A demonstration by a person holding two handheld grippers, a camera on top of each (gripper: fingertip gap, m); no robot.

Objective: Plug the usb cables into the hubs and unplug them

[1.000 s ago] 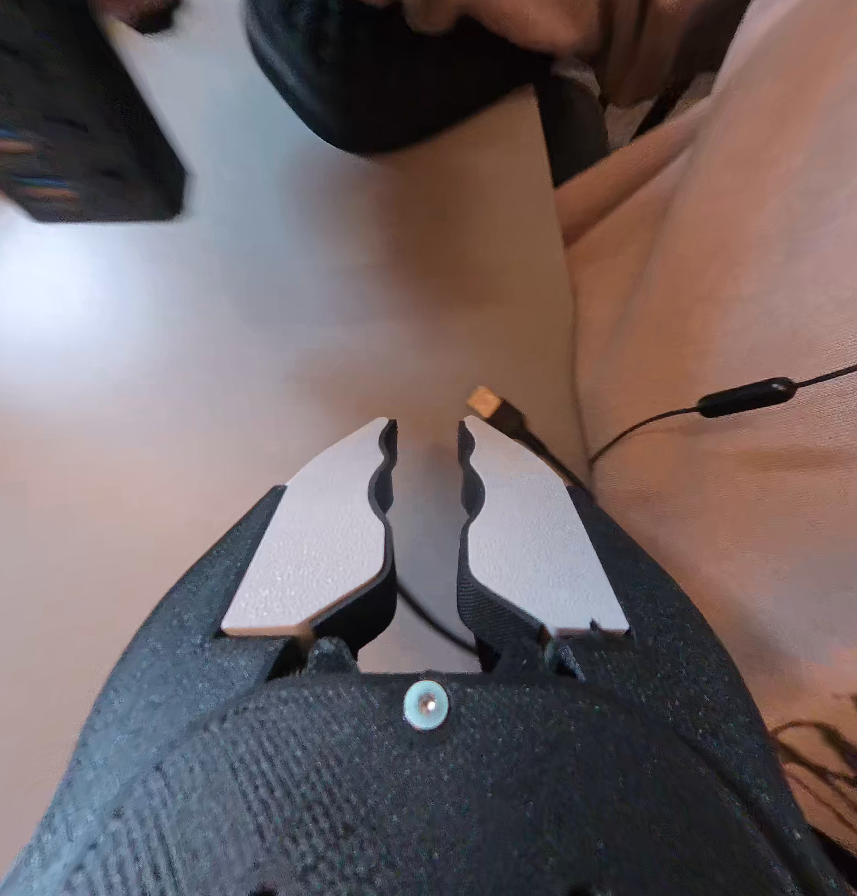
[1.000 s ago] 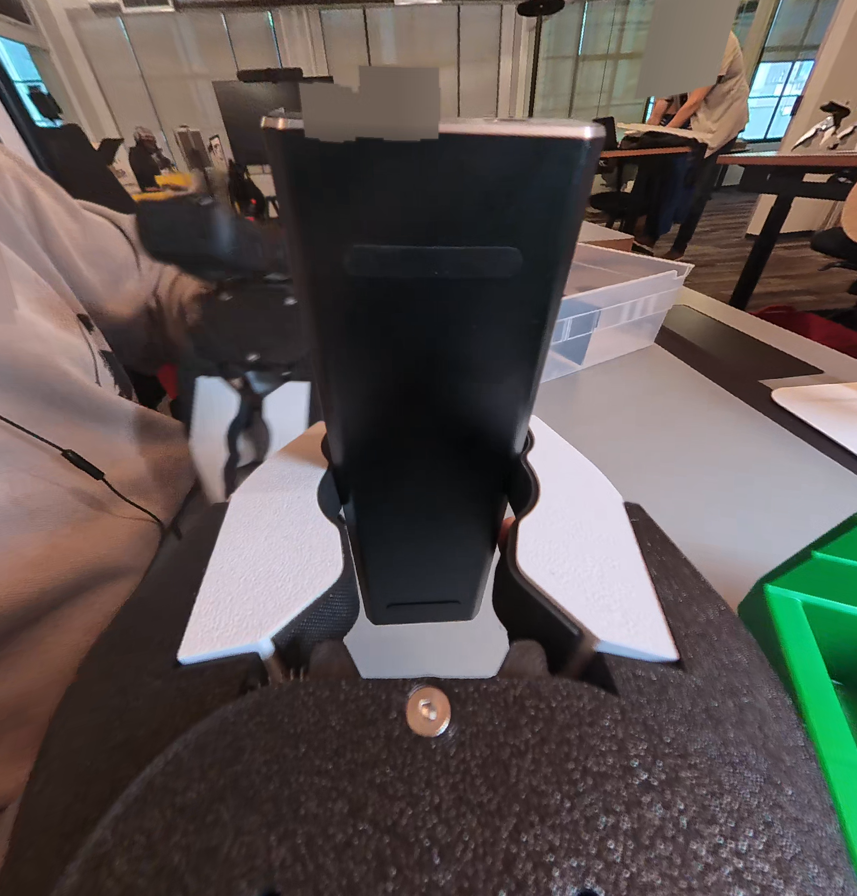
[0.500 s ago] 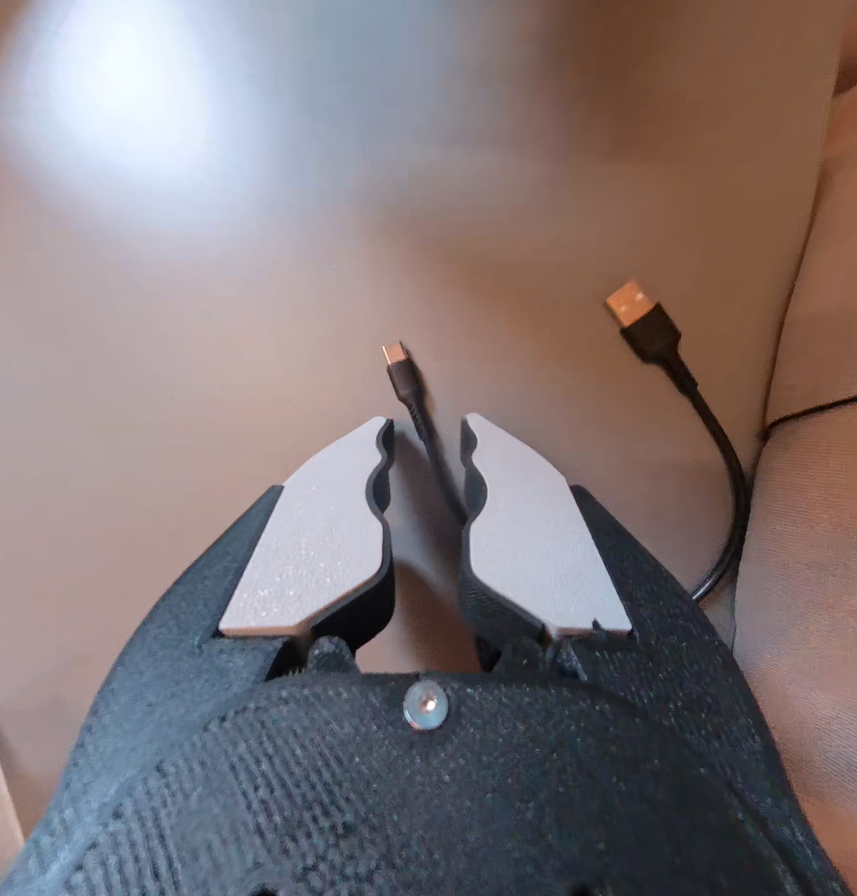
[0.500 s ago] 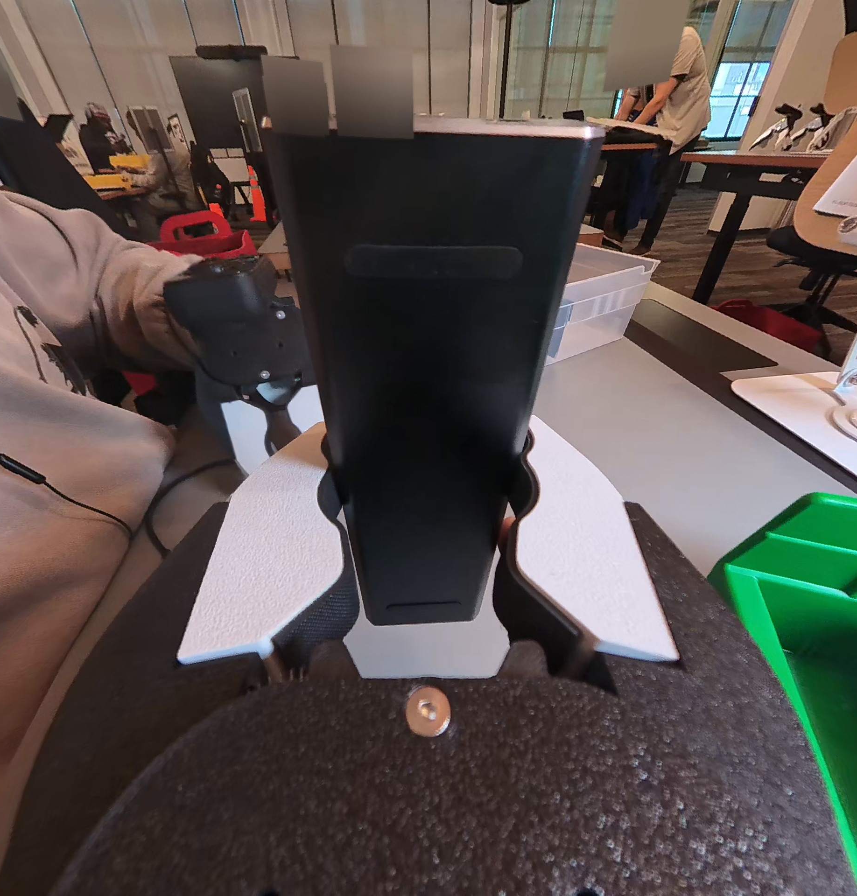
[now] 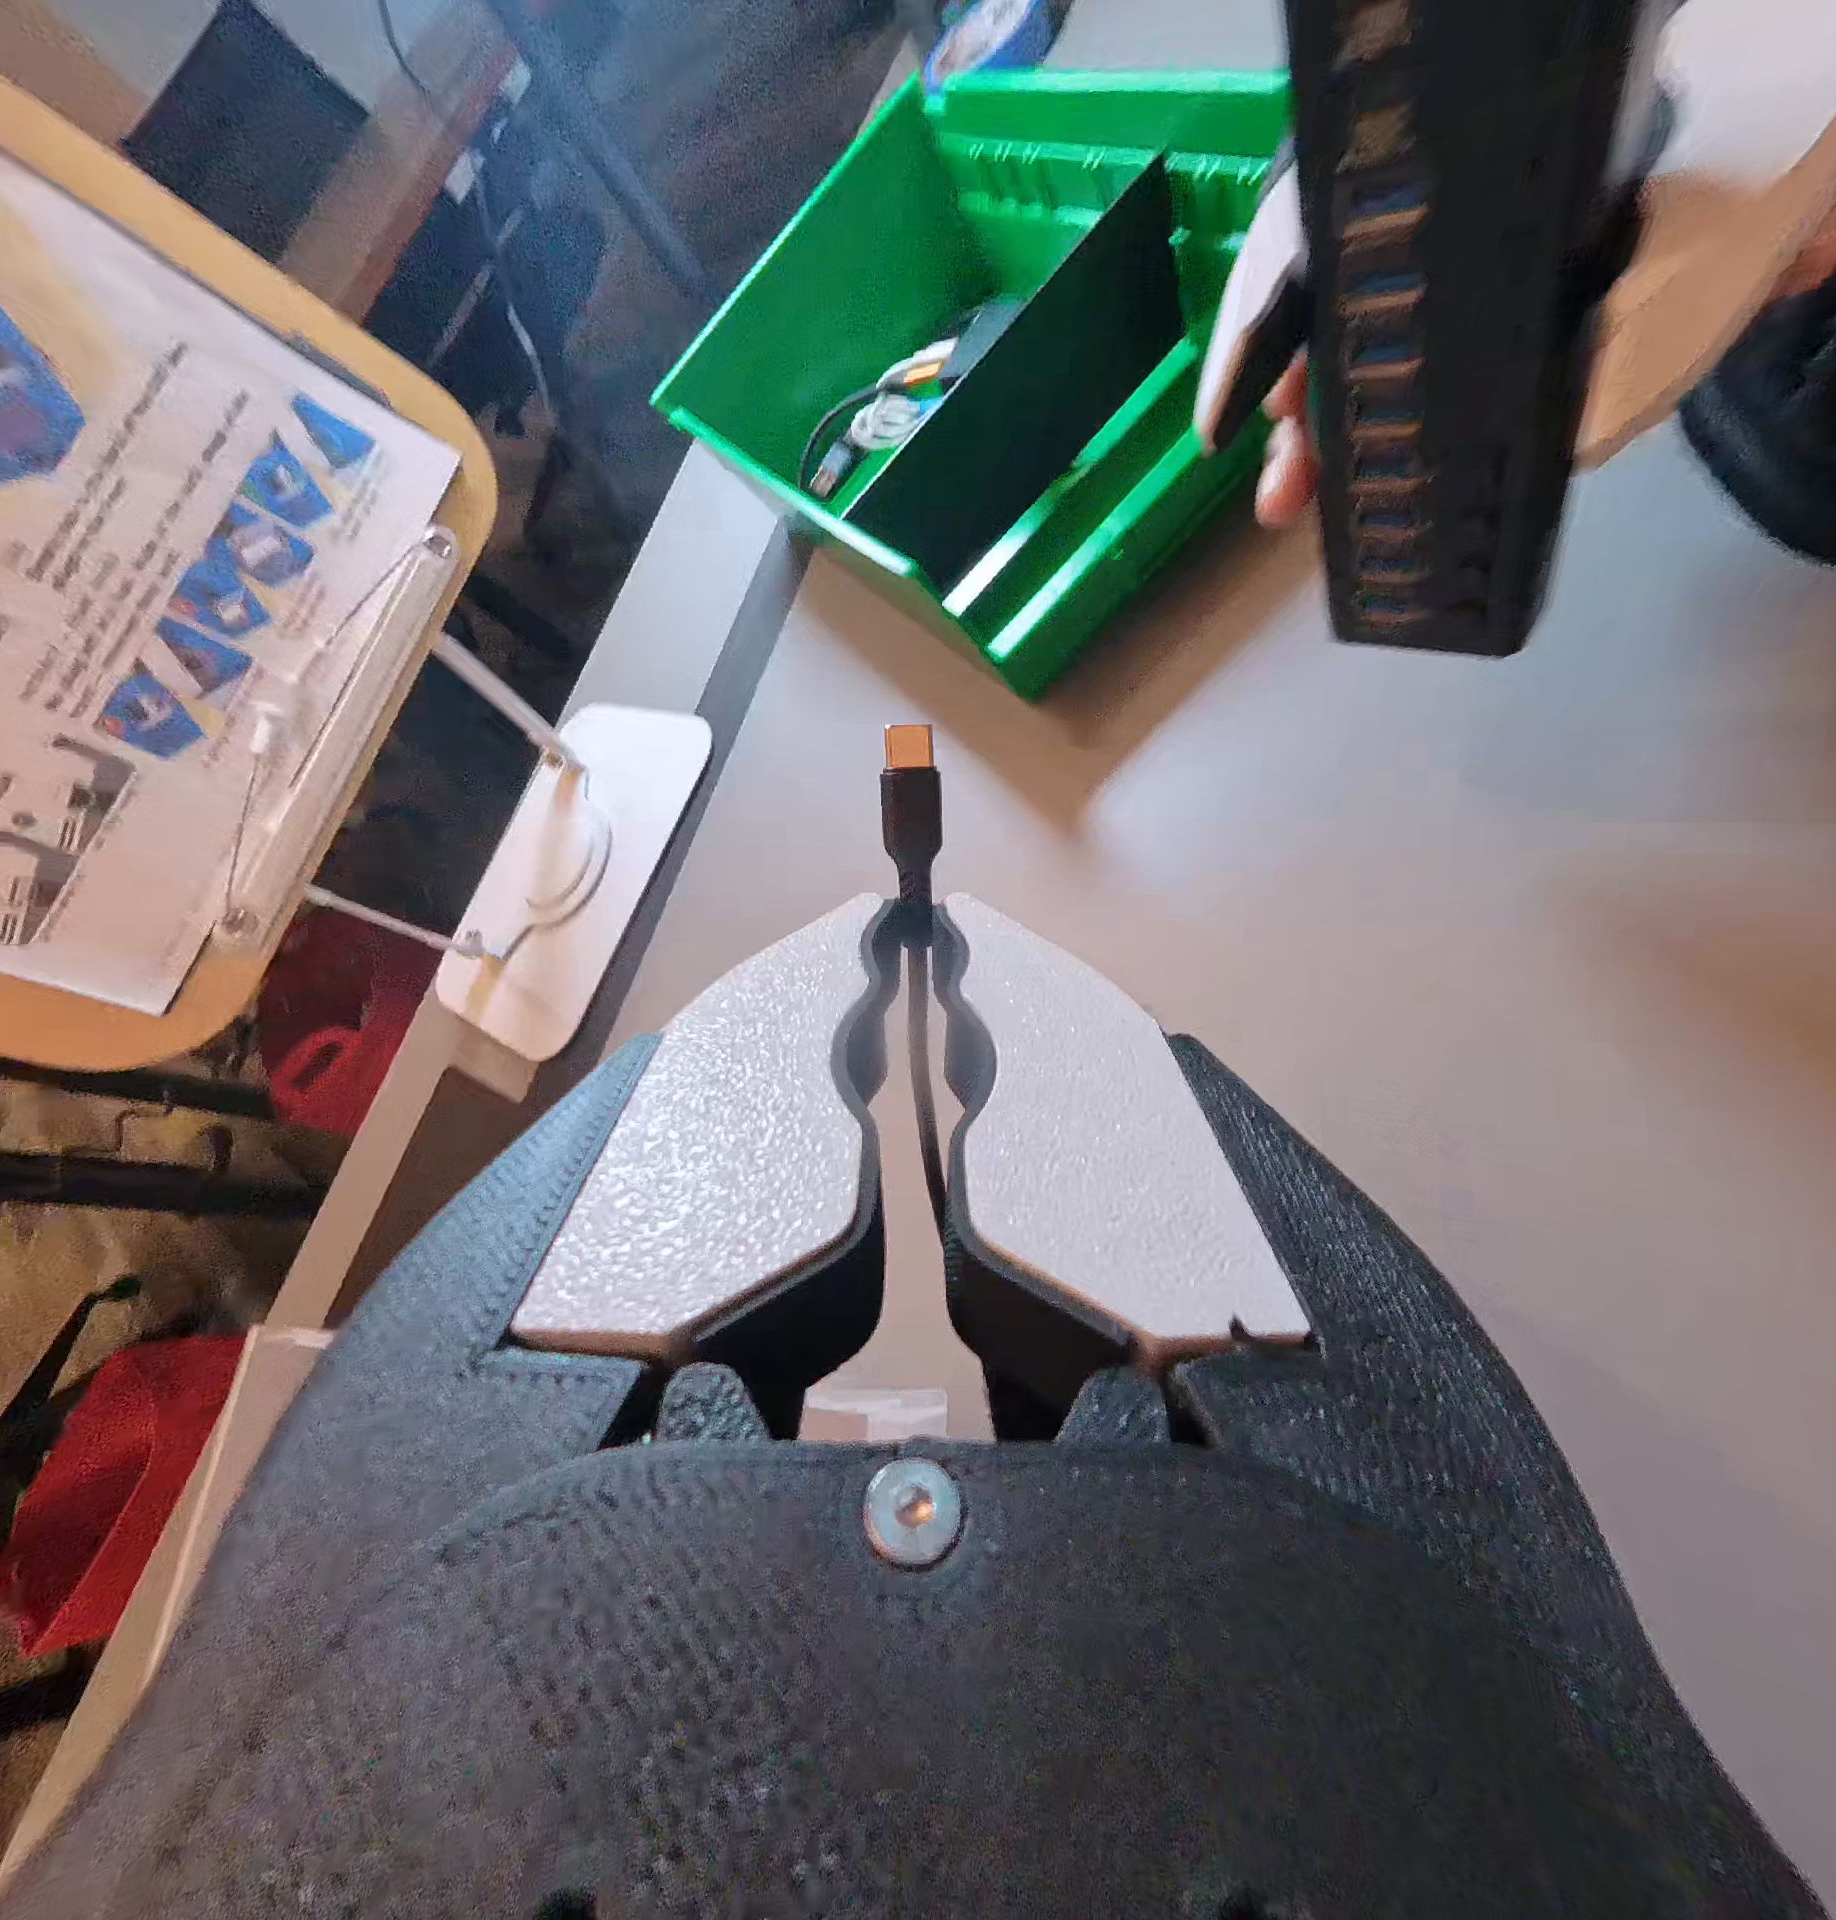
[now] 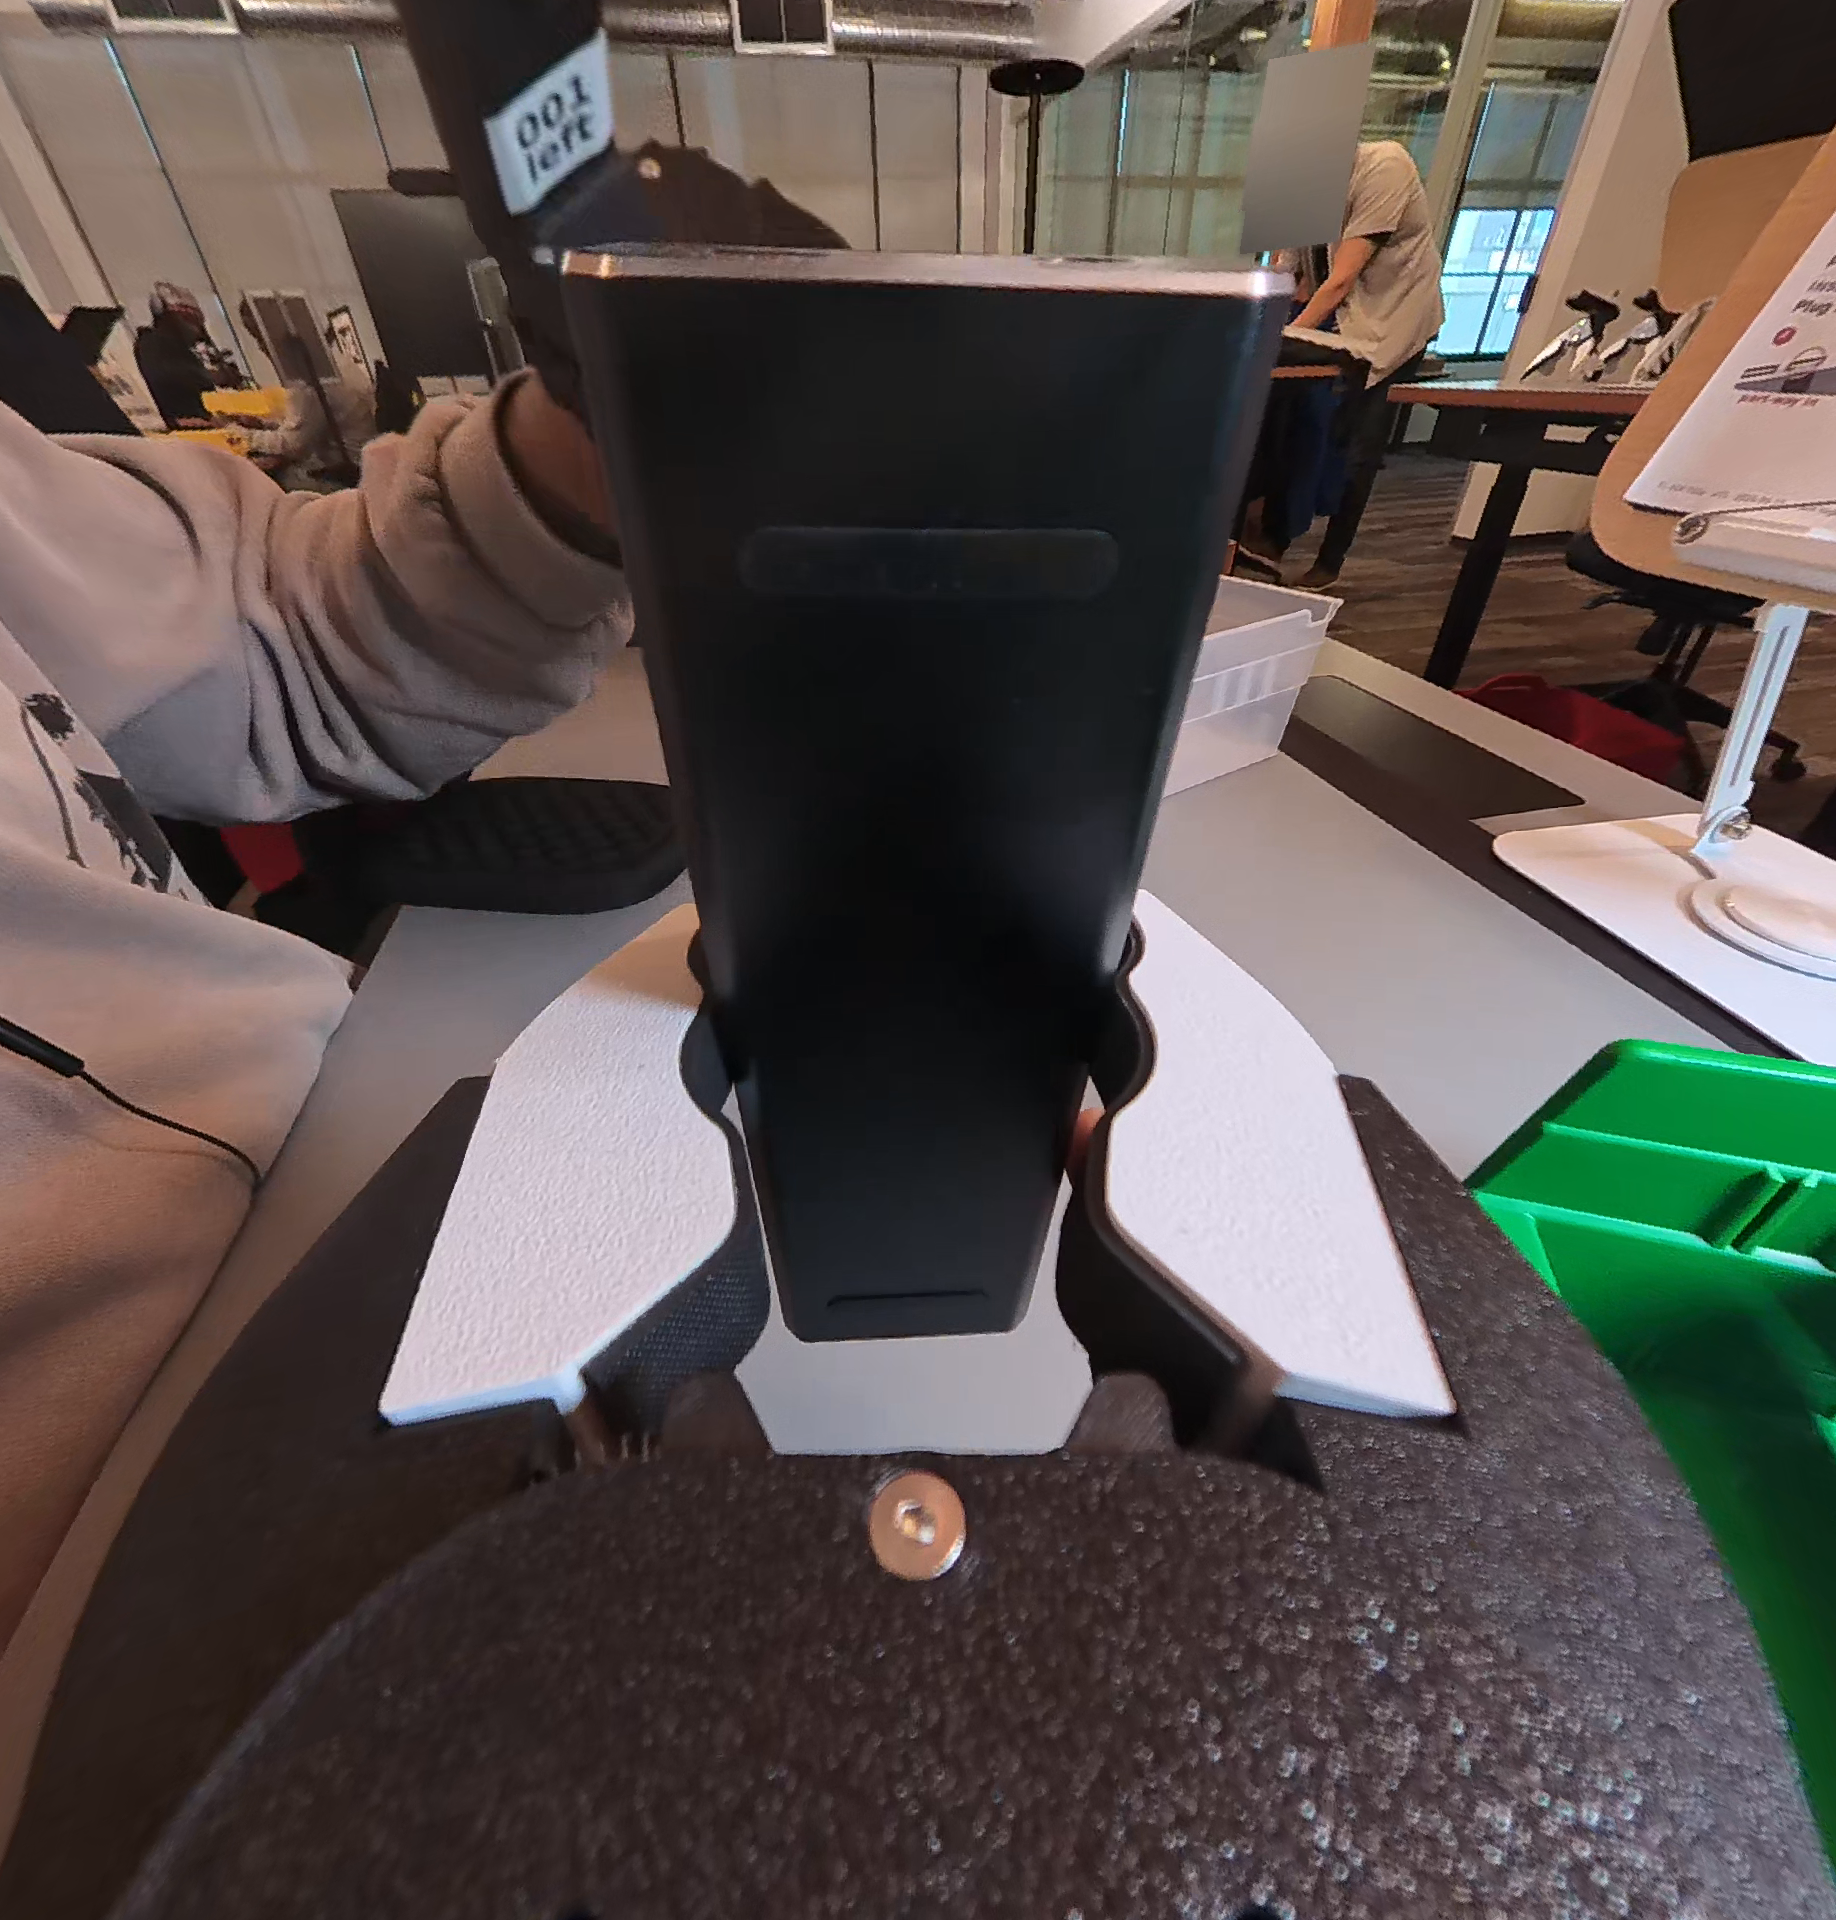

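My left gripper [image 5: 912,906] is shut on a black USB cable [image 5: 910,810]. It pinches the cable just behind the small metal plug, which sticks out forward above the grey table [image 5: 1413,987]. My right gripper [image 6: 919,971] is shut on a black USB hub [image 6: 919,665] and holds it upright. In the left wrist view the same hub [image 5: 1433,332] hangs at the upper right, blurred, its row of ports facing the camera. The left gripper's body [image 6: 561,135] shows behind the hub in the right wrist view.
A green divided bin [image 5: 955,343] with coiled cables stands at the table's far side; it also shows in the right wrist view [image 6: 1703,1226]. A paper sheet on a white stand [image 5: 571,862] sits at the table's edge. A clear tray [image 6: 1246,686] stands farther back. A person's sleeve [image 6: 218,644] is left. Across from one pair of fingers to the other is roughly 12 cm.
My left gripper closed on the small-plug cable lying on the table and lifted it, swinging to face the bin and hub. The right gripper kept holding the hub, shifting slightly.
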